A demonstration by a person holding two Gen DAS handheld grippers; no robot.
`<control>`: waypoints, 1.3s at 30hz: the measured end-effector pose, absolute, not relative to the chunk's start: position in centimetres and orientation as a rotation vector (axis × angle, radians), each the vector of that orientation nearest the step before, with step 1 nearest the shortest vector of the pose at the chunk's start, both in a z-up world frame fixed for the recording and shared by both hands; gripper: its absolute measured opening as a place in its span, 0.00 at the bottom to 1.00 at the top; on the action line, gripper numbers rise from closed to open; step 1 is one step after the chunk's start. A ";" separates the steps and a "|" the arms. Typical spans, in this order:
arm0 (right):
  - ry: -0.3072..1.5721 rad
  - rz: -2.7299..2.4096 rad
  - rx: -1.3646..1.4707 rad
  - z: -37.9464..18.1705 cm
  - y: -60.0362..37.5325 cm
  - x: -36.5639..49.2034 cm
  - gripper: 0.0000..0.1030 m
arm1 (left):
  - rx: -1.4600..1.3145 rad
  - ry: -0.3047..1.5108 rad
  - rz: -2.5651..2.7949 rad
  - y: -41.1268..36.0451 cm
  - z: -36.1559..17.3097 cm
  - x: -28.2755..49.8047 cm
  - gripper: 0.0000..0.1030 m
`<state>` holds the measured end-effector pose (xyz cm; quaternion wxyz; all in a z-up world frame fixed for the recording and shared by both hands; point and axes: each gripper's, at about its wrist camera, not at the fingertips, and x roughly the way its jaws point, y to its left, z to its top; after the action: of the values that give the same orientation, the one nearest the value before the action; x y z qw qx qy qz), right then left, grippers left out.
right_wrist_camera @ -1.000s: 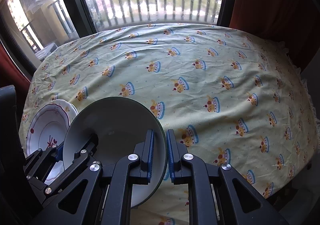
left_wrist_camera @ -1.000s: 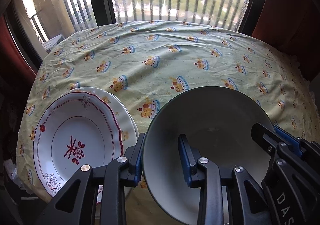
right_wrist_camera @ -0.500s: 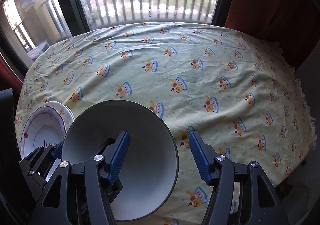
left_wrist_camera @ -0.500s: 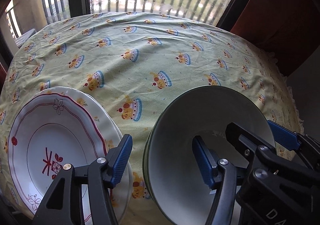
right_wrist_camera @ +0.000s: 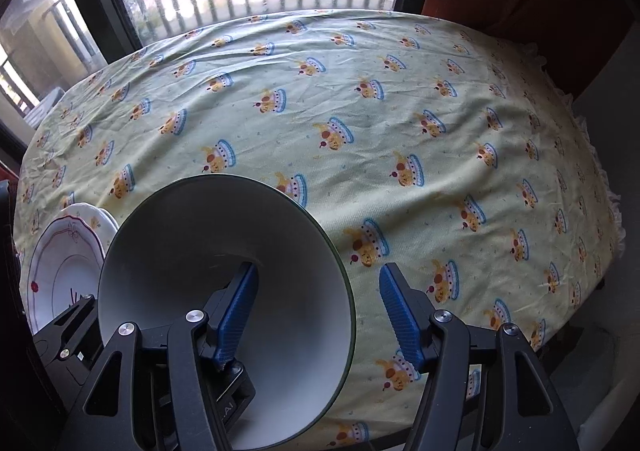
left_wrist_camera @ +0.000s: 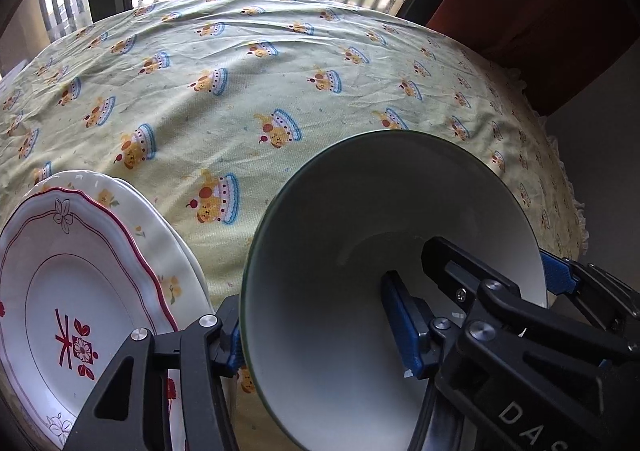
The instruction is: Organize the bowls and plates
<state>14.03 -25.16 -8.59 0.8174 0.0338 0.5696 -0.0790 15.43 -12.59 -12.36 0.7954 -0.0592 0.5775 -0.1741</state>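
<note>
Left wrist view: left gripper (left_wrist_camera: 320, 331) closing astride bowl (left_wrist_camera: 340, 251) rim, pads clear; right gripper (right_wrist_camera: 318, 315) likewise open.

Left gripper (left_wrist_camera: 316, 335): black angular linkage arms, silver round screws at the joints, ribbed blue pads (left_wrist_camera: 404, 331) lining the inner finger faces. Right gripper (right_wrist_camera: 320, 319): same build; white letters printed on its black body behind the claw.
</note>
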 end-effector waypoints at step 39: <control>1.321 0.212 0.318 -11.5 -28.2 16.8 0.38 | -0.165 1.253 -0.035 -13.6 -11.6 14.3 0.54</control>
<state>16.84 -28.19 -11.49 0.7728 0.1467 0.6097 0.0981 14.26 -13.62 -11.62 0.8068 -0.0771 0.5855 -0.0164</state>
